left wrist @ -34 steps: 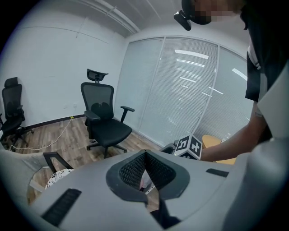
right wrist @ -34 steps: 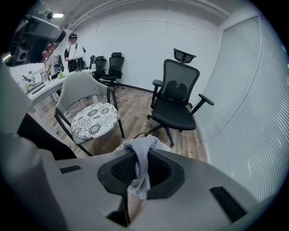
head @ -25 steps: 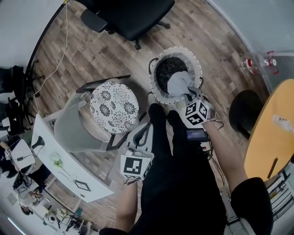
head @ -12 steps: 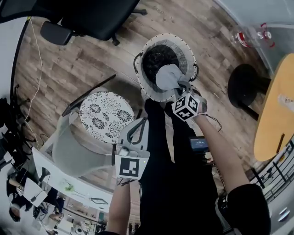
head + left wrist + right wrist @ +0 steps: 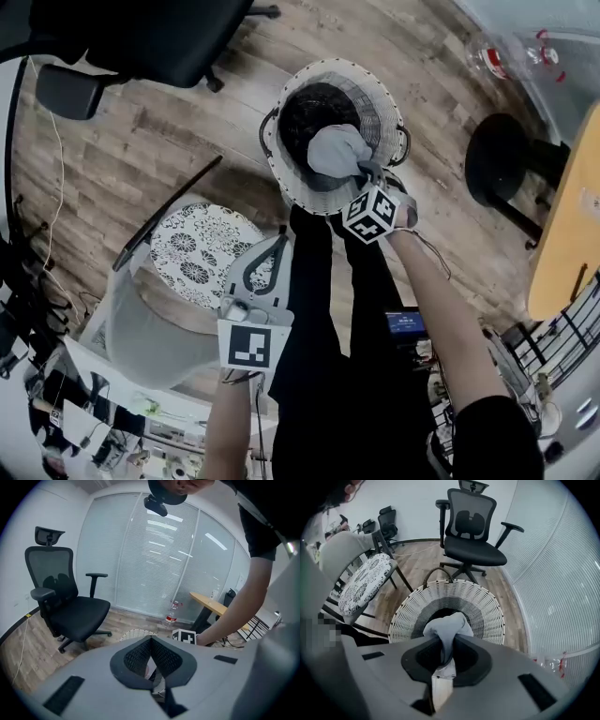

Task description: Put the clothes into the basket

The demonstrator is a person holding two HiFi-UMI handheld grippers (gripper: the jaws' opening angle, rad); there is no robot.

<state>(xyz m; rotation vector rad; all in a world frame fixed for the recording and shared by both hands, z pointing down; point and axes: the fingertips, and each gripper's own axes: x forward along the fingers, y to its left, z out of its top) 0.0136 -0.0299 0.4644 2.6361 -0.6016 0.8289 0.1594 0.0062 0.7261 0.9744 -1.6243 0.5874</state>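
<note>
— Where does the grey garment lie from the wicker basket?
— It hangs bunched in the right gripper, whose jaws pinch it, straight over the basket's dark opening. Letting go should drop it in.
— And the left gripper?
— Its jaws are closed on nothing, farther off beside the patterned chair seat.

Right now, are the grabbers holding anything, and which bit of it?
The right gripper pinches the grey garment by a bunched-up fold; the rest hangs over the wicker basket. The left gripper is shut on nothing.
</note>
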